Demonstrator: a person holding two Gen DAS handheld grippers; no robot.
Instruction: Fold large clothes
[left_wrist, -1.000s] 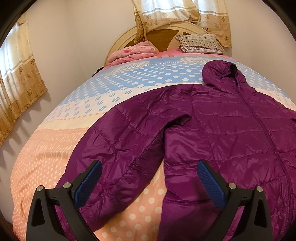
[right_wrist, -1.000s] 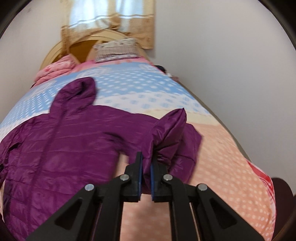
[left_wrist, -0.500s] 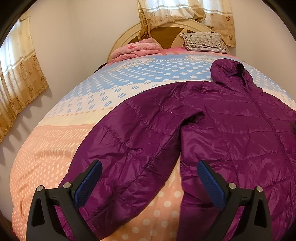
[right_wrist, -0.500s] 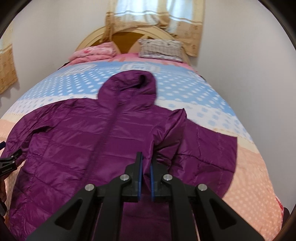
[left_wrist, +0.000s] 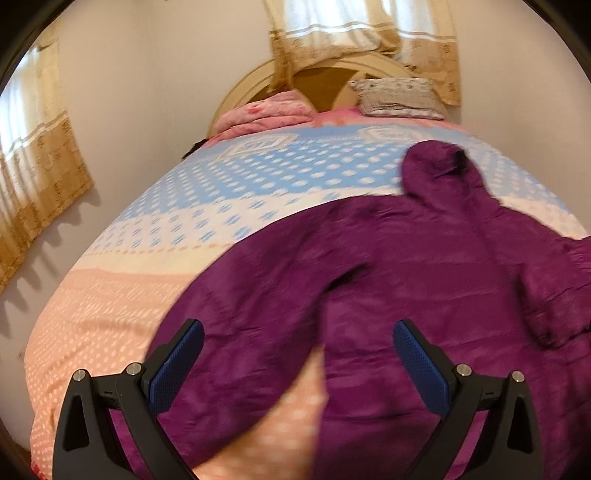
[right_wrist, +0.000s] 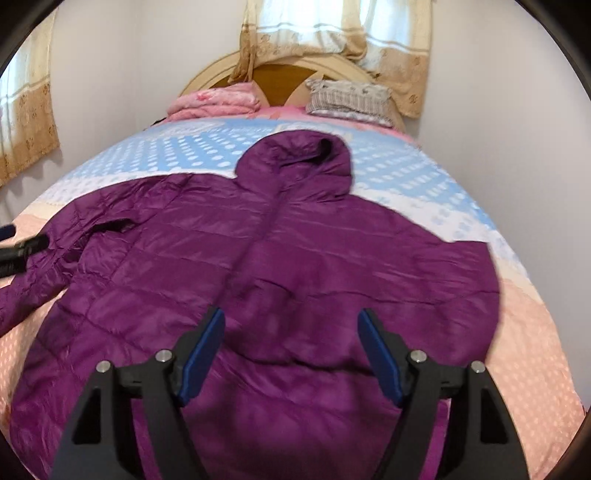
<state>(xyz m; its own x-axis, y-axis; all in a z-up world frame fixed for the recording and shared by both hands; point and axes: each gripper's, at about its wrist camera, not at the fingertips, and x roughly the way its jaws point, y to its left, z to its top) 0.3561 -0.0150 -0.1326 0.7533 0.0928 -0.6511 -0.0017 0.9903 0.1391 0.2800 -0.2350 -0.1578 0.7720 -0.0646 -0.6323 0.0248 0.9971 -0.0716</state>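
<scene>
A purple hooded puffer jacket (right_wrist: 288, 258) lies front up on the bed, hood (right_wrist: 299, 162) toward the headboard. Its right sleeve is folded across the chest and lies between my right fingers. My right gripper (right_wrist: 291, 350) is open and empty just above that sleeve. In the left wrist view the jacket (left_wrist: 406, 277) fills the right half, with its left sleeve (left_wrist: 240, 314) spread out toward the bed's near left. My left gripper (left_wrist: 295, 362) is open and empty above that sleeve. Its tip also shows in the right wrist view (right_wrist: 22, 247).
The bed has a dotted cover in blue, cream and peach bands (left_wrist: 110, 302). A folded pink quilt (right_wrist: 218, 101) and a grey pillow (right_wrist: 347, 98) lie by the headboard. Walls and curtains stand close on both sides.
My right gripper carried the right sleeve leftward over the jacket's chest, then opened and let it go. My left gripper stayed open and shifted a little over the left sleeve.
</scene>
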